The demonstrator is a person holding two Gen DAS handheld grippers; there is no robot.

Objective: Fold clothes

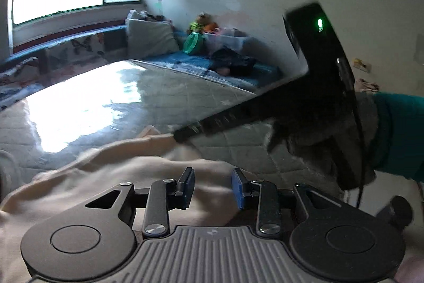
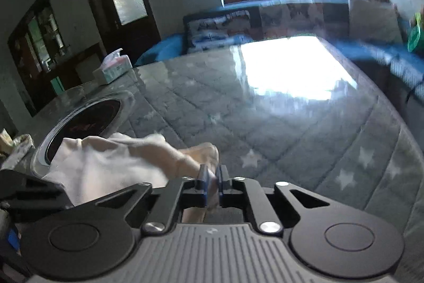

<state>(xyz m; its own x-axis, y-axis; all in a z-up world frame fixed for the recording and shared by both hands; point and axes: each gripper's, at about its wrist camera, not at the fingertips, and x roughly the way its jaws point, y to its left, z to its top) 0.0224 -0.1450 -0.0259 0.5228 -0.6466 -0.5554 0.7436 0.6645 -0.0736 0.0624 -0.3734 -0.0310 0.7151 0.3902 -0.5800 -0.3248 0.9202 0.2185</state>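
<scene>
A cream garment [image 1: 111,177] lies bunched on the table's near side. In the left wrist view my left gripper [image 1: 213,187] hovers over it, jaws apart, with the cloth showing below the gap and nothing pinched. My right gripper [image 1: 181,135] comes in from the right, held by a gloved hand [image 1: 312,139] with a teal sleeve, its tip at the garment's far edge. In the right wrist view the right gripper [image 2: 212,178] is shut on a fold of the cream garment [image 2: 111,163], which trails off to the left, lifted and rumpled.
The table [image 2: 278,129] has a grey quilted cover with white stars under a glossy sheet. A round glass-rimmed dark disc [image 2: 87,116] and a tissue box [image 2: 112,69] sit at its left. A blue bench [image 1: 185,60] with a cushion, toys and a black bag lines the wall.
</scene>
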